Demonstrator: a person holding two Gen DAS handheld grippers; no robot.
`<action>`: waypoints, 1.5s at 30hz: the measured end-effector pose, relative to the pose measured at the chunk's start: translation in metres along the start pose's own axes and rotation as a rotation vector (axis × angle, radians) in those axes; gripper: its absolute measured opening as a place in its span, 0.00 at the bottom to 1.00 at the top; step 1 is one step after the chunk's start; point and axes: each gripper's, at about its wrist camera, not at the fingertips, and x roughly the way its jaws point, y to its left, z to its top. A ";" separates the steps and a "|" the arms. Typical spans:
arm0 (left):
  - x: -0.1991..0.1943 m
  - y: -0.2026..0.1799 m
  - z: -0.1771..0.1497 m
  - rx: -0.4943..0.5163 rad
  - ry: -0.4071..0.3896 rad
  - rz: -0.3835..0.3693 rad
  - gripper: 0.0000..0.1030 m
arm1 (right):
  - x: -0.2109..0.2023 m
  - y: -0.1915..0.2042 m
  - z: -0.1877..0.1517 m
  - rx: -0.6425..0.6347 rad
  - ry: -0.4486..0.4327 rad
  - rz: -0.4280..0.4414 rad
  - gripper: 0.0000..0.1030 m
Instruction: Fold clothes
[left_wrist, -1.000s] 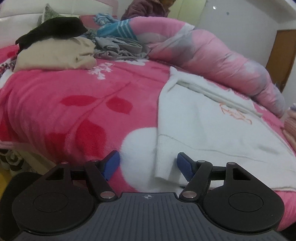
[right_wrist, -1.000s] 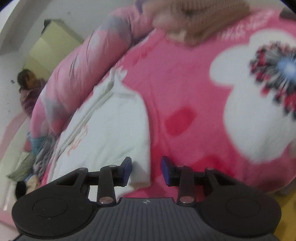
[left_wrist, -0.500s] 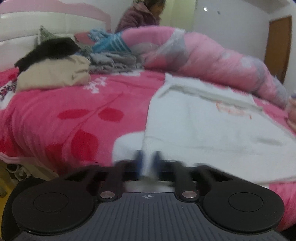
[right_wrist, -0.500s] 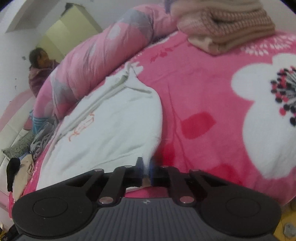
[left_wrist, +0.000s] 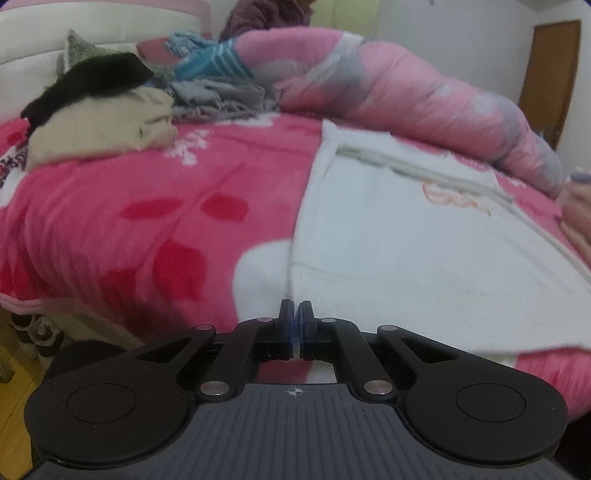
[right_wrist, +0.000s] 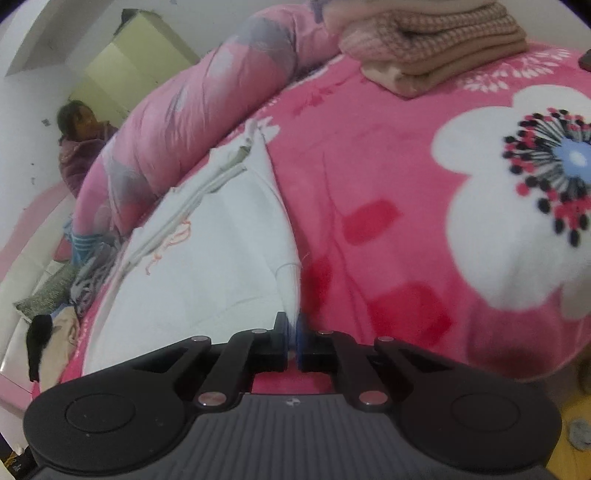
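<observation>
White garment (left_wrist: 424, 236), spread flat near the bed's (left_wrist: 110, 221) front edge. Left gripper (left_wrist: 295, 325): clamped on its near left hem corner. Right gripper (right_wrist: 291, 332): clamped on the near right corner. Rolled pink quilt (left_wrist: 406, 96) along the far edge; beige and black clothes pile (left_wrist: 99, 114) far left; folded knitwear stack (right_wrist: 436, 48) far right.

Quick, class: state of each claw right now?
Left claw: closed on the near left corner of the white garment.
Right claw: closed on the garment's near right corner.
</observation>
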 end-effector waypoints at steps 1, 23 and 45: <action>-0.002 0.004 -0.002 -0.010 0.006 -0.008 0.04 | -0.005 -0.003 0.000 0.003 -0.004 -0.023 0.12; 0.030 -0.091 -0.005 0.265 -0.009 -0.169 0.36 | 0.088 0.148 -0.050 -0.603 -0.076 -0.084 0.19; 0.016 -0.035 -0.010 0.123 0.023 -0.296 0.36 | 0.195 0.204 0.005 -0.427 0.080 0.052 0.18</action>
